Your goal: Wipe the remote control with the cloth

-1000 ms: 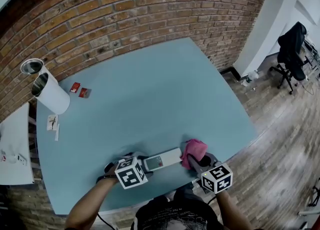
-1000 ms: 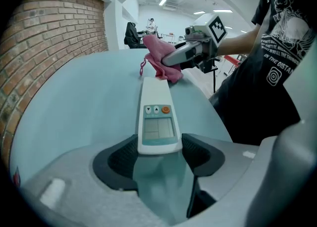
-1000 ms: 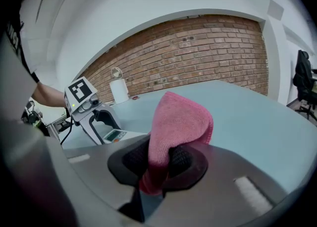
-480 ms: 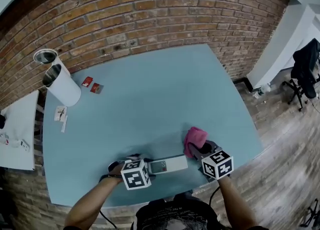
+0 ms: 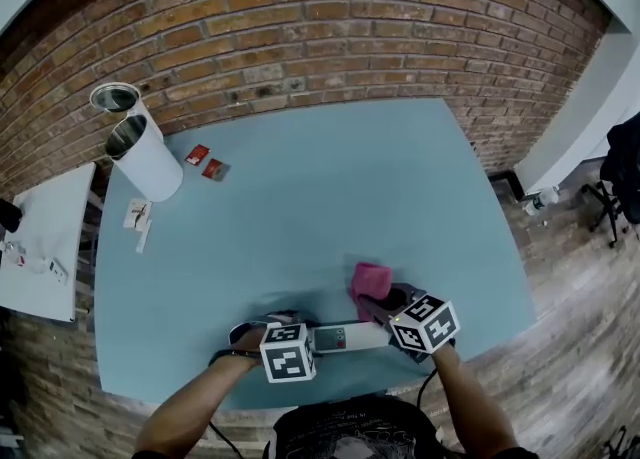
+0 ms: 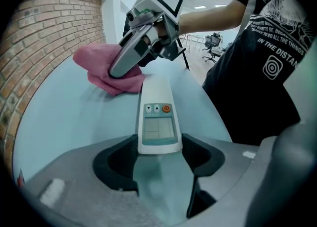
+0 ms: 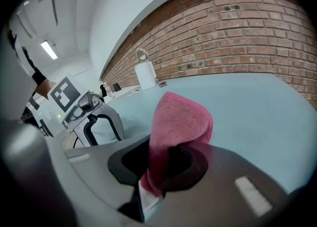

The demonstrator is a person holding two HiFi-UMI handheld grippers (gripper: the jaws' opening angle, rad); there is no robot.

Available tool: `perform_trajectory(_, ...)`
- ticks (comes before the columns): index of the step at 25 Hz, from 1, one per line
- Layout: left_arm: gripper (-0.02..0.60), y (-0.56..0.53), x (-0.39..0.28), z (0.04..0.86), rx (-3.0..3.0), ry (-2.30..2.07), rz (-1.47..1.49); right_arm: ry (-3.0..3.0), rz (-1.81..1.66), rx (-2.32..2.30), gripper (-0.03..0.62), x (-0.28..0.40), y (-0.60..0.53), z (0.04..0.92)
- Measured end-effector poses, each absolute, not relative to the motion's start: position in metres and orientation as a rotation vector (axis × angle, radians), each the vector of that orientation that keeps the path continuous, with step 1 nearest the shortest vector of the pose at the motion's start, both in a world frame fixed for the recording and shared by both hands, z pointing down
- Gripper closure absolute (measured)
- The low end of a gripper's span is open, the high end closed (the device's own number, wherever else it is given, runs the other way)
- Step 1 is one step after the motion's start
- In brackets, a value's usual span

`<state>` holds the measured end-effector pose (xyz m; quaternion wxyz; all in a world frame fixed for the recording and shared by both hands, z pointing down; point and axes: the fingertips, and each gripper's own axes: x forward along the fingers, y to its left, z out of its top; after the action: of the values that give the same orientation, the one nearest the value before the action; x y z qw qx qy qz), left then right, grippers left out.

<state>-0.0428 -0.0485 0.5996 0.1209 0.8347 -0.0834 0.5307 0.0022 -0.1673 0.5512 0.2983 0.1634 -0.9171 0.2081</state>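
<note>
The left tongs (image 6: pixel 159 148) are closed on the near end of the remote control (image 6: pixel 157 122), with one pad against each long side. The remote control lies flat on the blue worktop (image 5: pixel 300 207), close to its near edge. The body is white, long and narrow. Its face carries a grey display panel, and beyond the panel are two small arrow keys and one round orange key. Just beside its far end is the cloth (image 7: pixel 181 122), which is pink, folded and fine-piled; contact cannot be confirmed. The right tongs (image 7: pixel 166 164) are clamped on the cloth's lower fold, and the free fold stands up above the jaws.
</note>
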Motion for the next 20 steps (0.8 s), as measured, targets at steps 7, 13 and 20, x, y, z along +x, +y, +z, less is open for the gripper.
perform_trajectory(7, 0.308, -0.049, -0.044, 0.600, 2.430, -0.242, 1.567, -2.438, 0.542, 0.310, 0.526, -0.037, -0.150, 0.555)
perform_trajectory(13, 0.307, -0.049, -0.044, 0.600, 2.423, -0.246, 1.574, -2.432, 0.536, 0.263, 0.528, -0.060, -0.138, 0.556)
perform_trajectory(20, 0.308, -0.049, -0.044, 0.601, 2.426, -0.251, 1.567, -2.438, 0.548, 0.300, 0.528, -0.080, -0.132, 0.557)
